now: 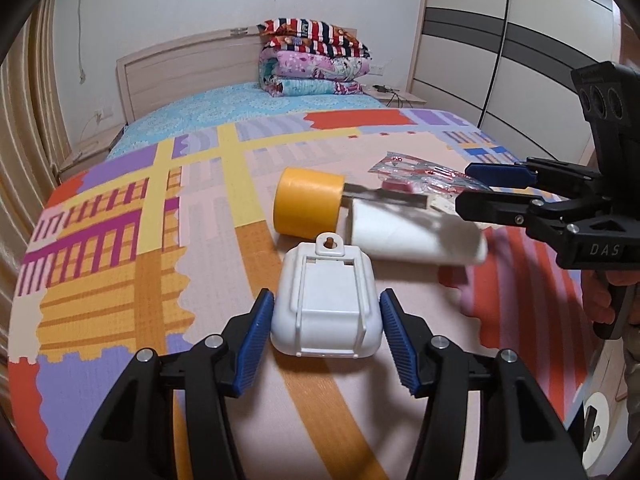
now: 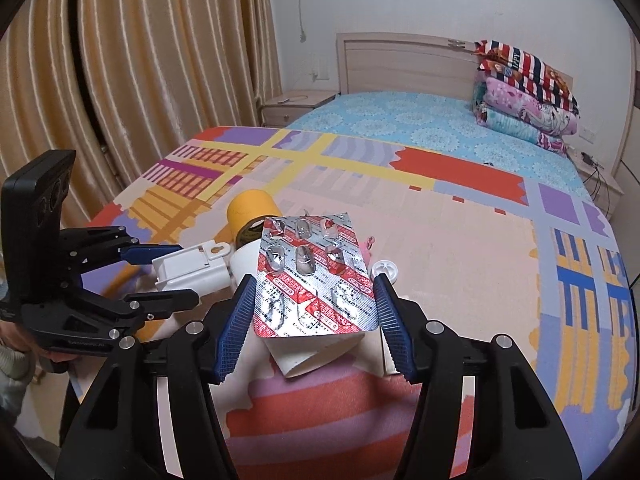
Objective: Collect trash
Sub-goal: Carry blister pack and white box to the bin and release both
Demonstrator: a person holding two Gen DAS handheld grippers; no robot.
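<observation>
Trash lies on the colourful bed cover. My left gripper [image 1: 326, 340] is open around a white plastic case [image 1: 326, 308], pads beside its two sides with small gaps. Behind it lie a yellow tape roll [image 1: 308, 208] and a white paper tube [image 1: 416, 236]. My right gripper [image 2: 316, 324] is open around a red-and-silver pill blister pack [image 2: 314, 280] resting on the white tube [image 2: 308, 354]. In the left wrist view the right gripper [image 1: 464, 186] reaches in from the right over the blister pack [image 1: 416, 174]. A small white cap [image 2: 385, 270] lies just beyond the right finger.
The bed has a patterned cover [image 1: 140, 240] and a blue sheet [image 2: 420, 132] farther back. Folded quilts [image 1: 316, 60] are stacked at the headboard. Curtains [image 2: 140, 60] hang on the left, a wardrobe [image 1: 520, 40] stands on the right, nightstands [image 2: 292, 106] flank the bed.
</observation>
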